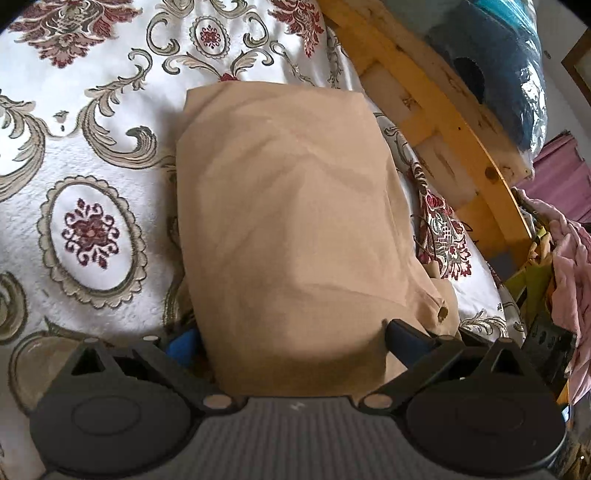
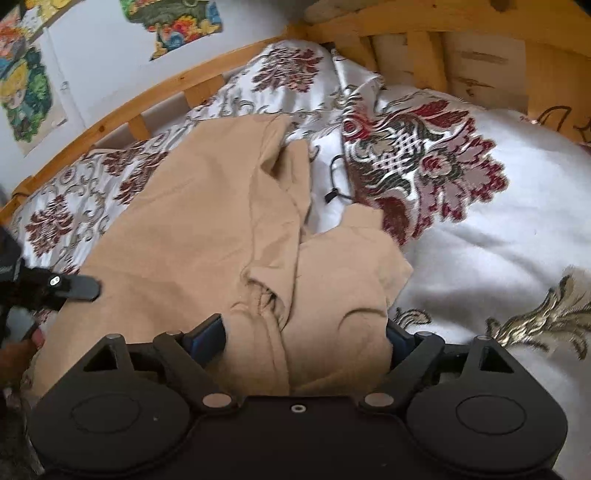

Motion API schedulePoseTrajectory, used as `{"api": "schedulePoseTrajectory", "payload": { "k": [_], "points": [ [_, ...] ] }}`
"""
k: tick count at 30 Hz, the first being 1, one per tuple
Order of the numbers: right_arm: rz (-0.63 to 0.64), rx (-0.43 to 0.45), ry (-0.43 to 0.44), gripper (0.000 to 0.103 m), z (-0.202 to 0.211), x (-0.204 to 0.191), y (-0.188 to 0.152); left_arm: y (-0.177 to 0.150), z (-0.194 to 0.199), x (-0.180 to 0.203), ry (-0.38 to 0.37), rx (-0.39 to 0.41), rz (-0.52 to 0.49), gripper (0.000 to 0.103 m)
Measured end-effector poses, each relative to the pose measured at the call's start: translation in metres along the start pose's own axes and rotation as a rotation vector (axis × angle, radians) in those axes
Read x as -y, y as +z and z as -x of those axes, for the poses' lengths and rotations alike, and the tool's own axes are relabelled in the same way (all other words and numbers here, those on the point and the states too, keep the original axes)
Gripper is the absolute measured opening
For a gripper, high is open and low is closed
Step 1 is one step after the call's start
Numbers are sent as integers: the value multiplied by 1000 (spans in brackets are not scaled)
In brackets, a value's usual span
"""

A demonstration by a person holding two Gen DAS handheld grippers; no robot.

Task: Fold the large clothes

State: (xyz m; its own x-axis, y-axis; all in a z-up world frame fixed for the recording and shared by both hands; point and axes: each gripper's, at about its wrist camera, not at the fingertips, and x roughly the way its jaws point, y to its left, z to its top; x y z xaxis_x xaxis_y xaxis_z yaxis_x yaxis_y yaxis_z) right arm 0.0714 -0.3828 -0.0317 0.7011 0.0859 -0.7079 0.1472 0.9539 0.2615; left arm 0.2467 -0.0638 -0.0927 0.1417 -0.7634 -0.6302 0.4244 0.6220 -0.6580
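Item: tan garment (image 1: 291,221), large, lying on a bed (image 1: 85,155) with a white, floral-patterned cover; wooden bed frame (image 1: 436,110) along the far edge.

Progress, as judged: partly folded; in the left wrist view the cloth forms a roughly rectangular panel with fairly straight sides, which suggests at least one fold made; in the right wrist view the near end is bunched and creased, with a sleeve-like flap (image 2: 354,258) spilling toward the bare cover; a further fold and some smoothing probably remain.

Left tongs (image 1: 291,336): fingers spread wide, one either side of the near end of the panel, cloth passing between them; whether they press it cannot be told.

Right tongs (image 2: 306,332): likewise spread, straddling the crumpled near edge; grip not determinable; the left tool shows at the left margin of this view, beside the garment's edge.

Containers: a teal bundle in clear plastic wrap (image 1: 517,74) beyond the frame, contents unclear; pink cloth (image 1: 569,251) heaped at the right edge; no basket or box discernible.

Sundry: a thin black cord (image 2: 338,177) on the cover near the garment; coloured pictures (image 2: 173,22) on the wall.
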Motion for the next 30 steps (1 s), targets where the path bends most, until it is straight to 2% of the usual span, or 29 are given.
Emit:
{"api": "schedulePoseTrajectory", "payload": {
  "k": [5, 7, 11, 18, 25, 30],
  "points": [
    [-29, 26, 32, 76, 1, 5, -7, 3, -3, 8, 29, -19, 1, 102],
    [-43, 31, 43, 69, 1, 4, -8, 3, -4, 16, 59, -18, -27, 100],
    [-79, 27, 78, 47, 3, 3, -10, 1, -2, 30, 99, -2, -71, 91],
    [-135, 50, 111, 27, 7, 4, -13, -1, 3, 47, 157, 5, -146, 81],
    [-36, 58, 69, 24, 15, -15, -9, -5, 8, 54, 188, 3, -187, 75],
    [-17, 70, 91, 19, 21, -21, -7, -8, 13, 60, 196, 12, -211, 72]
  ]
}}
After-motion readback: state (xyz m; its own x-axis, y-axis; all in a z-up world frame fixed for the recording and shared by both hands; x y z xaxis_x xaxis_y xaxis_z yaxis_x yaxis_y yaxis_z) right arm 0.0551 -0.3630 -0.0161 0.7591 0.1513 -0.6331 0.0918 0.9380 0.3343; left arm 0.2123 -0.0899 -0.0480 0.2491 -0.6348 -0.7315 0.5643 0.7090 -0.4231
